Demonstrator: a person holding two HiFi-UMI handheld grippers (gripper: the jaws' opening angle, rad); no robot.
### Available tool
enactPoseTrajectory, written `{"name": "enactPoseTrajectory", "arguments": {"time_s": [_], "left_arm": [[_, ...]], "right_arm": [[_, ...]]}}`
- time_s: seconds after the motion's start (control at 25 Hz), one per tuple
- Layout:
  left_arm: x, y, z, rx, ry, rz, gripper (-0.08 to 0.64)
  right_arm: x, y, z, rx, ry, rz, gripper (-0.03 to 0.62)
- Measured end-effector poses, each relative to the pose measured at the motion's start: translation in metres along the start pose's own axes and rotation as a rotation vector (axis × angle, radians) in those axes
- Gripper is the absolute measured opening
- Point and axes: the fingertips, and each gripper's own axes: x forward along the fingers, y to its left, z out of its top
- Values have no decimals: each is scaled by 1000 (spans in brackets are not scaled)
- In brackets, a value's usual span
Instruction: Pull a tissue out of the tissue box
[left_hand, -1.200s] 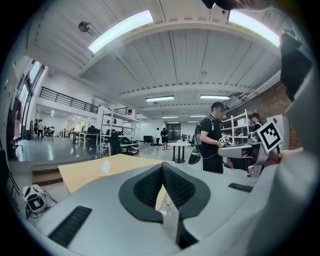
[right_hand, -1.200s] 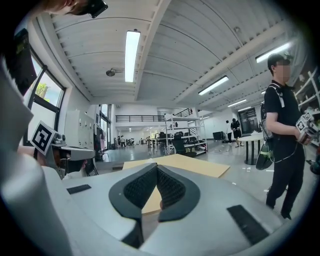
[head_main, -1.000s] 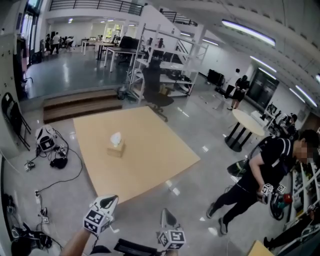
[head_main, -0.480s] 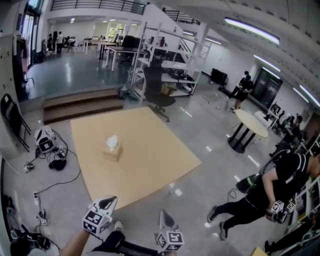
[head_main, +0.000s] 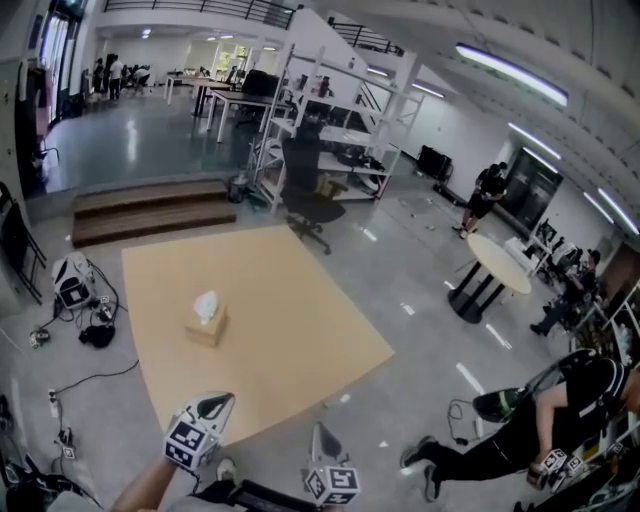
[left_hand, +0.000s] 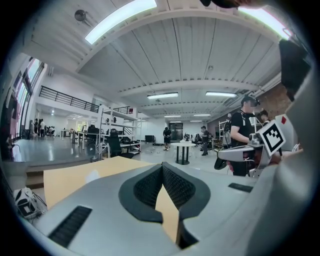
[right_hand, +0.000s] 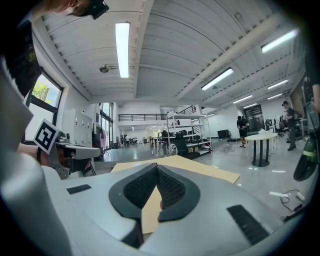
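You hold left gripper (head_main: 213, 405) and right gripper (head_main: 321, 437) clenched, empty, because the tissue box (head_main: 205, 326) sits well beyond reach.

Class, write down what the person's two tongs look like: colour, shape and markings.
The left tongs and right tongs look alike: smooth, light grey and tapering forward, lined inside with black textured pads. Dark slotted patches sit on the grey surface. Each carries a white cube printed with black square markers.
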Motion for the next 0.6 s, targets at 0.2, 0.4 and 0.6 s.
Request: {"name": "enactPoseTrajectory", "arguments": {"time_s": [0.2,0.4,0.6], "left_arm": [[29,24,7,-9,4,12,6],[43,57,14,-19,5,52,6],[45,100,11,-41,4,124,6]], "right_arm": [[42,-8,10,2,-5,26,2],[83,-3,19,-2,0,74,2],[129,14,25,-20,10,132,0]]}}
